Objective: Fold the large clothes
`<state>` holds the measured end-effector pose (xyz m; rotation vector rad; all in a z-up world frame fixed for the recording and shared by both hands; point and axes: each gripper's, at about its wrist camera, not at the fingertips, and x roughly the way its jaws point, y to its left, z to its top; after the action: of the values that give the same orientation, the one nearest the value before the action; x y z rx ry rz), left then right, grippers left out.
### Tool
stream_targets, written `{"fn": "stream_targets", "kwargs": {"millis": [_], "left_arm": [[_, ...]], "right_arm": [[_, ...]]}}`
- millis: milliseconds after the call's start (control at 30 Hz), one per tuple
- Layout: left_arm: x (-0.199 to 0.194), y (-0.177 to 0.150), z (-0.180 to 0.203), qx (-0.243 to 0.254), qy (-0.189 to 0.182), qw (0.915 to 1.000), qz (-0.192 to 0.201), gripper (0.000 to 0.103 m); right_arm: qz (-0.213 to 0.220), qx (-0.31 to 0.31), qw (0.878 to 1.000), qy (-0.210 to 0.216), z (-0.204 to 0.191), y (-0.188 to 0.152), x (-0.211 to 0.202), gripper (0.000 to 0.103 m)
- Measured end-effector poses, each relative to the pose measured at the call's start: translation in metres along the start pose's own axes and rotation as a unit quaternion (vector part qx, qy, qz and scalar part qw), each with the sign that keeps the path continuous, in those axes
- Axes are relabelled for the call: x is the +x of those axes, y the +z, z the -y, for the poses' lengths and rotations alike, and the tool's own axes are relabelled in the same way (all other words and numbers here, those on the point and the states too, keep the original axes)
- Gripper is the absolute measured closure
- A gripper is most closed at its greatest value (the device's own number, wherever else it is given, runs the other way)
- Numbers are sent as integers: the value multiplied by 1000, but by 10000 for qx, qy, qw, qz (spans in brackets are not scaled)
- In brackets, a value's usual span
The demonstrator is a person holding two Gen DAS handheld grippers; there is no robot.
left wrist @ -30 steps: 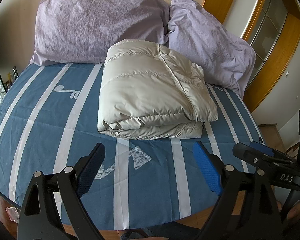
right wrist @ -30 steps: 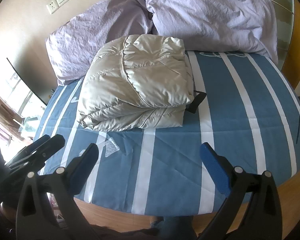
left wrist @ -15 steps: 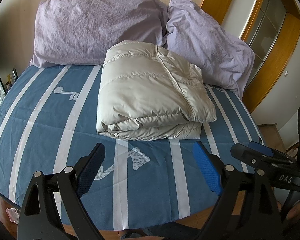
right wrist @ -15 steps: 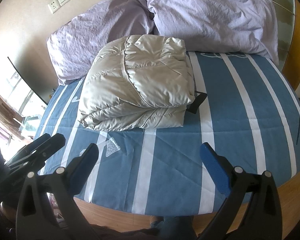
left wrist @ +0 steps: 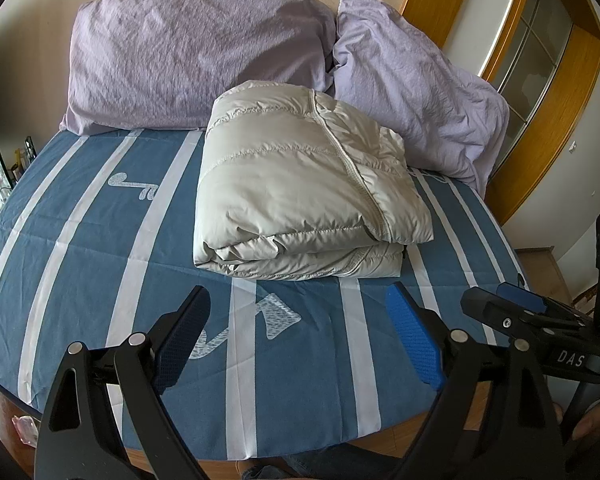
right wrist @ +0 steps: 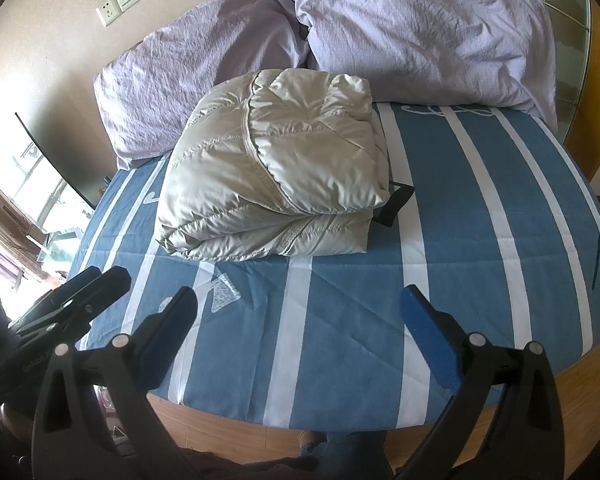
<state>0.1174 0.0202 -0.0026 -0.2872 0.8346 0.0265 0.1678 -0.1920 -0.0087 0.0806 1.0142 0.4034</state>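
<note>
Ahead, folded jacket [left wrist: 300, 184] on bed [left wrist: 80, 248], beyond left tongs [left wrist: 296, 340] and right tongs [right wrist: 300, 340], both apart, empty

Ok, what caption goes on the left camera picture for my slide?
Puffy beige jacket folded on striped bed, open left gripper empty.

Both wrist cameras looked forward over the near edge of the bed [left wrist: 80, 248], toward the pillows [left wrist: 196, 60] at the wall. The left view sat left and caught the right gripper [left wrist: 500, 304] at its right; the right view caught the left gripper [right wrist: 96, 280] at its left. Both shared the folded jacket [right wrist: 272, 172], mid-distance.
</note>
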Motion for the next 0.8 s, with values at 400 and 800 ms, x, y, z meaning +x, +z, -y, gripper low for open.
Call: {"fn": "stream_targets", "kwargs": {"millis": [400, 800], "left_arm": [[0, 0, 0, 5, -2, 10000, 0, 13], [1, 0, 1, -5, 0, 10000, -2, 13]], "right_arm": [[-5, -7, 10000, 4, 0, 0, 0, 2], [7, -19, 10000, -1, 1, 1, 0, 2]]}}
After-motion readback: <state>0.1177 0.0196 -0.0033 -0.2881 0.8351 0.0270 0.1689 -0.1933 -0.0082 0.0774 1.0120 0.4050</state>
